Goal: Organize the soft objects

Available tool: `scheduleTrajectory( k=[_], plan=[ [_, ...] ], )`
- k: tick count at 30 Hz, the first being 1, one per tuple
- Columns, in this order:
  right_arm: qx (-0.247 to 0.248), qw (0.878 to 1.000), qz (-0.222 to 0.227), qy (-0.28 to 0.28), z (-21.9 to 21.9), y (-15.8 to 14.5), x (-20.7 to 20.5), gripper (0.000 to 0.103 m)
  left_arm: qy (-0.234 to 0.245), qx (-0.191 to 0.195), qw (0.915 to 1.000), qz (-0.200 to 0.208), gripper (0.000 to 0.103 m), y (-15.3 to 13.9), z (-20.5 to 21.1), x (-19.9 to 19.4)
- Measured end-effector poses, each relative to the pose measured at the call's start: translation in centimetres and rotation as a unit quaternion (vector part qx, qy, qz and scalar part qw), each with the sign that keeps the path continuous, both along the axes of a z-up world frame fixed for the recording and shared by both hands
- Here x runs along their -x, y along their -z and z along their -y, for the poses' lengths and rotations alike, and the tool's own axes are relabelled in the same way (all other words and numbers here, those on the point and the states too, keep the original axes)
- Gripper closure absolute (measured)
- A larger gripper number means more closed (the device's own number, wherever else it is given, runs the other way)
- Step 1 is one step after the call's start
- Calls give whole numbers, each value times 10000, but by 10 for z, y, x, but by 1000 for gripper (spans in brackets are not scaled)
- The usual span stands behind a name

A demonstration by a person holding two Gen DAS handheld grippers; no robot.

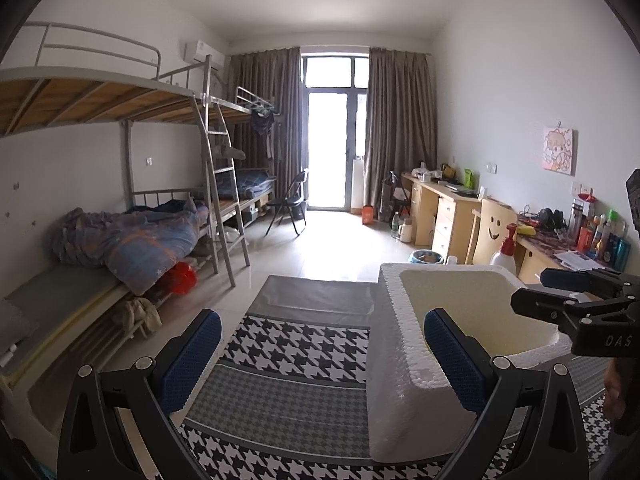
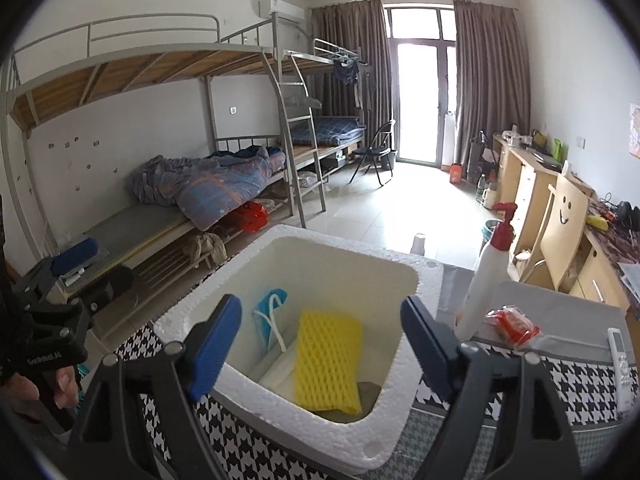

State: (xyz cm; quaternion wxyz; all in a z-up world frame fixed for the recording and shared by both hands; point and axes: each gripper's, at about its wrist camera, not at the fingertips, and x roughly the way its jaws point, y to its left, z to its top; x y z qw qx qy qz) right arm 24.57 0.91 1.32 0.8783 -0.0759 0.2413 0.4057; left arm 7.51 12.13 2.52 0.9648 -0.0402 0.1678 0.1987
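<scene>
A foam box (image 2: 320, 344) stands on the worktop (image 2: 500, 432), at the middle of the right wrist view. In it lie a mesh sponge (image 2: 326, 360) at the centre and a small pouch (image 2: 269, 312) just beside it at 9 o'clock. Outside the box at 3 o'clock stands a pump bottle (image 2: 486, 276); a wrapped packet (image 2: 514, 326) lies just beside the bottle's foot, and a remote (image 2: 622, 364) further out, near the worktop's edge. Behind the box, bunk beds (image 2: 160, 152) fill 10 o'clock, a folding chair (image 2: 376, 152) sits at 12, and desks (image 2: 532, 184) run along 2 o'clock.
</scene>
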Motion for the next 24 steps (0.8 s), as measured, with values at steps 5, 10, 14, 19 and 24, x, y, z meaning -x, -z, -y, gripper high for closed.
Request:
scheduleTrajectory(
  k=[5, 10, 14, 19, 24],
  plan=[
    [-5, 10000, 6, 8, 2, -1, 4, 18, 30, -11, 10000, 22, 1, -2, -1, 3],
    [-43, 10000, 53, 41, 8, -4, 10, 14, 61, -26, 10000, 60, 1, -6, 4, 7],
    [-150, 9998, 143, 25, 15, -8, 18, 10, 88, -47, 9999, 111, 1, -9, 10, 12],
    [-262, 9995, 173, 7, 24, -11, 26, 6, 129, -119, 9998, 137, 1, -13, 20, 18],
    [-308, 9994, 140, 27, 30, -13, 29, 3, 167, -134, 9996, 181, 1, -18, 31, 26]
  ],
)
